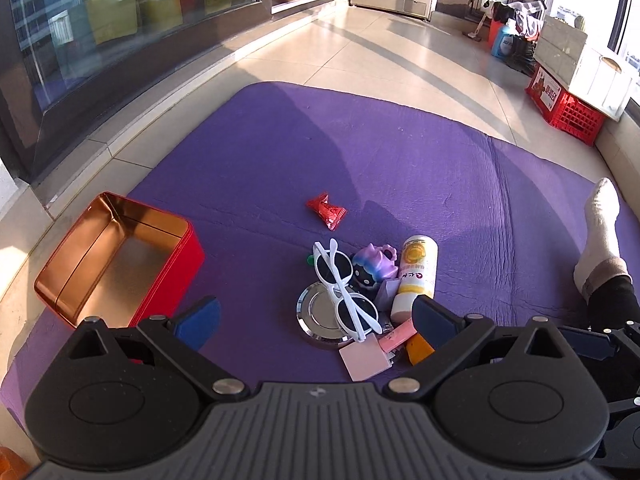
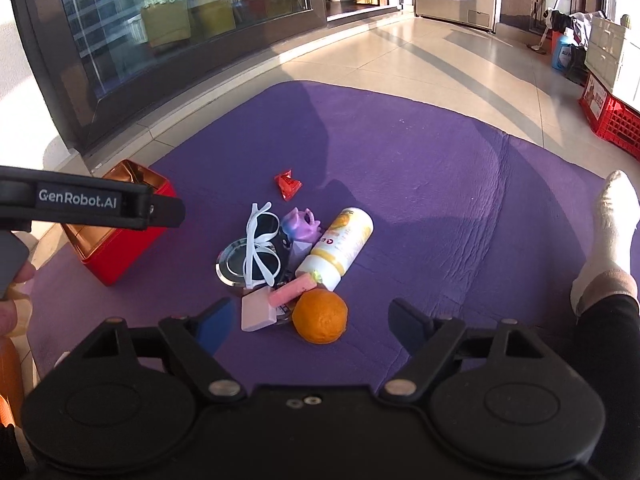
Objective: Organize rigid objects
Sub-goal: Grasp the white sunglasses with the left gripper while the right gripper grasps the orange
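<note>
1. The left gripper (image 1: 316, 322) has a matte black frame: two round housings, angular linkage arms with triangular cut-outs, and silver round screws at the pivots.
2. Its fingers (image 1: 199, 326) carry blue pads; a ribbed grey plate with a small logo fills the bottom centre of the frame.
3. The right gripper (image 2: 310, 326) has the same black frame, silver pivot screws and blue-padded fingers (image 2: 216, 330), with two small screws at its centre.
4. At the left edge of the right wrist view, a black bar reads "GenRobot.AI" in white.
5. A white sock (image 2: 606, 236) and black trouser leg (image 2: 608, 320) show at right.
</note>
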Tool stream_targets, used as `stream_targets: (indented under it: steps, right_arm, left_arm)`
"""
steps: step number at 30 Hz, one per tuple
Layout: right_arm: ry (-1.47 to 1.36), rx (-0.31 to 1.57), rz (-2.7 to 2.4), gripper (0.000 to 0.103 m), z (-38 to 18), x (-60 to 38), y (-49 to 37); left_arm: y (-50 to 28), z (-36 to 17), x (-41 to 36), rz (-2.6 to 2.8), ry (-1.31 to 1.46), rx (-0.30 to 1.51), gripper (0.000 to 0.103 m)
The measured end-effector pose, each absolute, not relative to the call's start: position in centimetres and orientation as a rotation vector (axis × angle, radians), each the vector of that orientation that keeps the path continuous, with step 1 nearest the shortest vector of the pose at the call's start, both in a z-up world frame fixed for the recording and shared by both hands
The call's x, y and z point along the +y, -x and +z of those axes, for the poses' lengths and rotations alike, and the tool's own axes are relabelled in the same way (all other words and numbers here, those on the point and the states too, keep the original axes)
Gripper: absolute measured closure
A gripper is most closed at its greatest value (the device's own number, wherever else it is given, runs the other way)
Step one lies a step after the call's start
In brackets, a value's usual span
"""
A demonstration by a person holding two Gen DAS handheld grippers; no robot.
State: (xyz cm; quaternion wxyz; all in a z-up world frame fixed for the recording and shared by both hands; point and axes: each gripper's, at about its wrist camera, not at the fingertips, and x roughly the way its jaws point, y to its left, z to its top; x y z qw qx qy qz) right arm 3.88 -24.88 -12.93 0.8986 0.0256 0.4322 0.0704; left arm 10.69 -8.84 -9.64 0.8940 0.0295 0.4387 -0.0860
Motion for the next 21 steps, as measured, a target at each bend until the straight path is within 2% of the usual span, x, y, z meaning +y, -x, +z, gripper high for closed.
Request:
stream_targets:
  steps: [7, 14, 21]
  right_arm:
    - [0.018, 0.974, 0.179, 0.027, -17.5, -24.1, -6.7]
    - [-0.001, 1.015, 0.189, 0.033, -19.9, -24.6, -8.6]
    - [-0.019, 1.036, 0.205, 0.037, -20.9, -24.5, -9.3]
  left_arm:
    - [-15.6, -15.1, -10.0, -0.168, -0.082, 1.035, 0.001]
    - [-18.9, -18.4, -10.5, -0.153, -0.017, 1.117, 0.002]
    - [-19.3, -20.4, -11.5, -0.192, -0.047, 1.169, 0.015]
